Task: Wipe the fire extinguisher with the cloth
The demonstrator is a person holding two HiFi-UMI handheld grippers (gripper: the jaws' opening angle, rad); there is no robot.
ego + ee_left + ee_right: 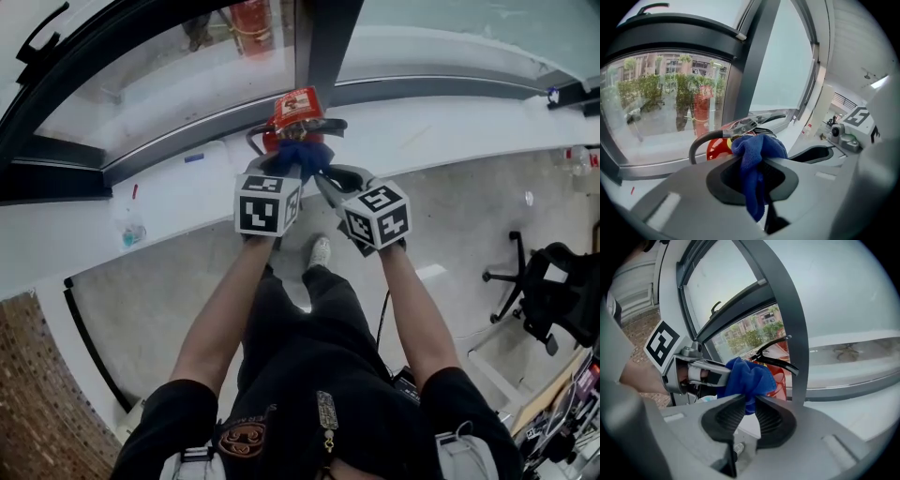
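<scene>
Red metal fire extinguisher [295, 105] upright at back edge of white sill [178, 202], by window post. Left gripper [757, 180] and right gripper [749, 408]: fingers of both clamp bunched blue cloth [302, 157], held against extinguisher's handle top, likely to steady the rubbing.

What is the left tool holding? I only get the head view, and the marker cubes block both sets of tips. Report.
Observer: The left tool is closed on the blue cloth. One end hangs down through its jaws.
Operator: Now check the right tool.
Observer: The right tool pinches the same cloth between its ribbed pads, with the bunch sitting above them.
</scene>
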